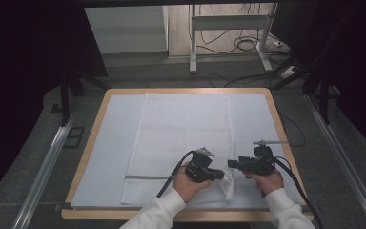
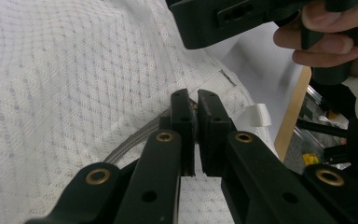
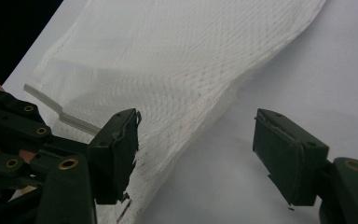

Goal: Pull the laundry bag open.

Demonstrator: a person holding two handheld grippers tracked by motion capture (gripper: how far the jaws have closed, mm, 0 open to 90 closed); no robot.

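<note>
Your surface [image 1: 276, 119] is a wood-rimmed board, and a pale blue sheet [image 1: 112, 143] covers nearly all of it, leaving the wooden edge bare around the sides. On that sheet lies a white mesh cloth [image 1: 181, 129], stretching away from your left tongs [image 1: 220, 174] toward the far edge. Its near corner sits bunched up at the left tongs, just beside your right tongs [image 1: 229, 163], with bare sheet beyond them to the right
</note>
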